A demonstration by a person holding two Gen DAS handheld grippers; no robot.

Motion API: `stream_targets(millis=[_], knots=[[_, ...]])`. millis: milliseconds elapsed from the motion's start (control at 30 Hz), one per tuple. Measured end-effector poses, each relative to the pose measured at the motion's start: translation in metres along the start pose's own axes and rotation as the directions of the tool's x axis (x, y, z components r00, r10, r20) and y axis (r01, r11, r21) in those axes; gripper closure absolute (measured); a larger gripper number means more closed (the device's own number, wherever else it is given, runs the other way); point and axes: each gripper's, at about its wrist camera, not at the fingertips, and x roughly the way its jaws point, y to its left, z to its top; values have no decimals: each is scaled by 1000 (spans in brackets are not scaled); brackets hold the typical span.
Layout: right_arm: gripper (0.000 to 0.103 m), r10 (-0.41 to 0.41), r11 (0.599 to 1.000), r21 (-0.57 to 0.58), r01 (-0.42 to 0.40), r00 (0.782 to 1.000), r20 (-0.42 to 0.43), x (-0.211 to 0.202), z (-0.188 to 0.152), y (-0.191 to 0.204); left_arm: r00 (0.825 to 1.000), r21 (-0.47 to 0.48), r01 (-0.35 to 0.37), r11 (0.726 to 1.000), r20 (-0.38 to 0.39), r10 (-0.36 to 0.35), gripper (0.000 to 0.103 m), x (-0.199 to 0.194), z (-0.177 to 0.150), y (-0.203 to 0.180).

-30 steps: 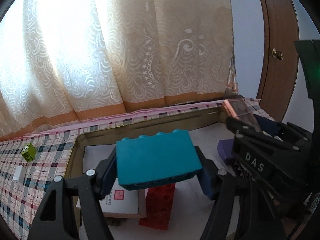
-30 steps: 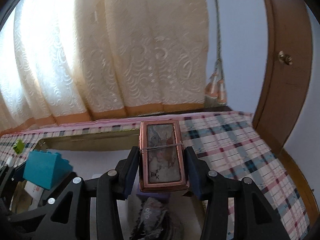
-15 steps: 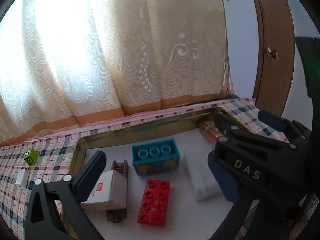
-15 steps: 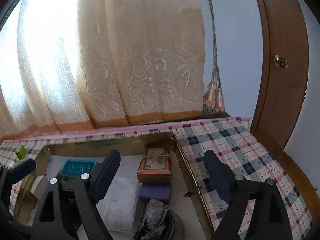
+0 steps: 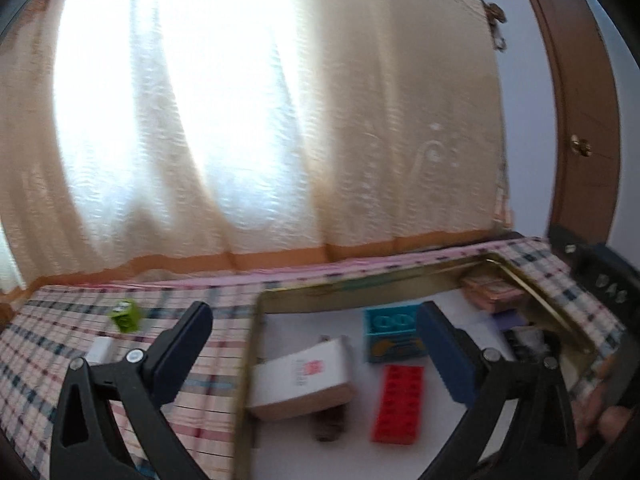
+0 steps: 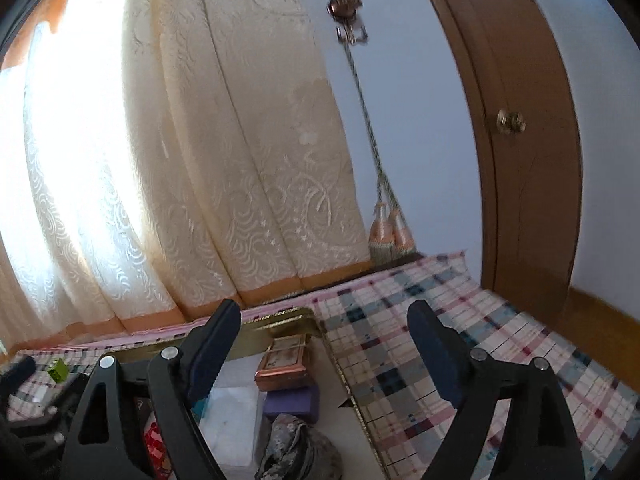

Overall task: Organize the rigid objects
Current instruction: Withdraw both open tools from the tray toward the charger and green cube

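A gold-rimmed tray (image 5: 256, 356) lies on the plaid tablecloth. In it lie a teal brick (image 5: 394, 332), a red brick (image 5: 398, 402), a white box (image 5: 304, 376), a copper tin (image 5: 494, 292) and a purple block (image 5: 508, 320). My left gripper (image 5: 316, 346) is open and empty, held back from the tray's left part. My right gripper (image 6: 324, 348) is open and empty too, above the tray's right rim (image 6: 352, 396). The copper tin (image 6: 286, 364) rests against the purple block (image 6: 292, 398) just ahead of it.
A green cube (image 5: 126, 316) and a small white piece (image 5: 100, 350) lie on the cloth left of the tray. A dark patterned object (image 6: 296, 448) and a white pad (image 6: 232, 408) sit in the tray. Curtains hang behind; a wooden door stands right.
The left gripper let go of the teal brick and the right let go of the copper tin; both now lie in the tray. Both grippers opened wide and drew back.
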Motion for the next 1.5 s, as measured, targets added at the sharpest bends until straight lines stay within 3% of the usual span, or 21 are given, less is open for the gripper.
stream_targets(millis=[300,400,533,1067,1500], knots=[[16,-89,992,-71,102,982,169,-35,-5,22,989,5,-130,991,75,130,0,-7,-14,30],[16,-104,989,-87,123,976,192,-40,-9,28,991,8,-124,992,60,124,0,-7,-18,33],[16,-116,983,-121,139,977,180,-44,-13,35,993,-11,-94,996,65,94,0,-11,-20,39],[16,-150,985,-54,162,972,182,-83,-27,38,1000,-41,-17,999,5,17,0,-24,-31,64],[16,-126,989,-53,135,981,149,-96,-40,60,1000,-61,-30,998,0,30,0,-36,-40,96]])
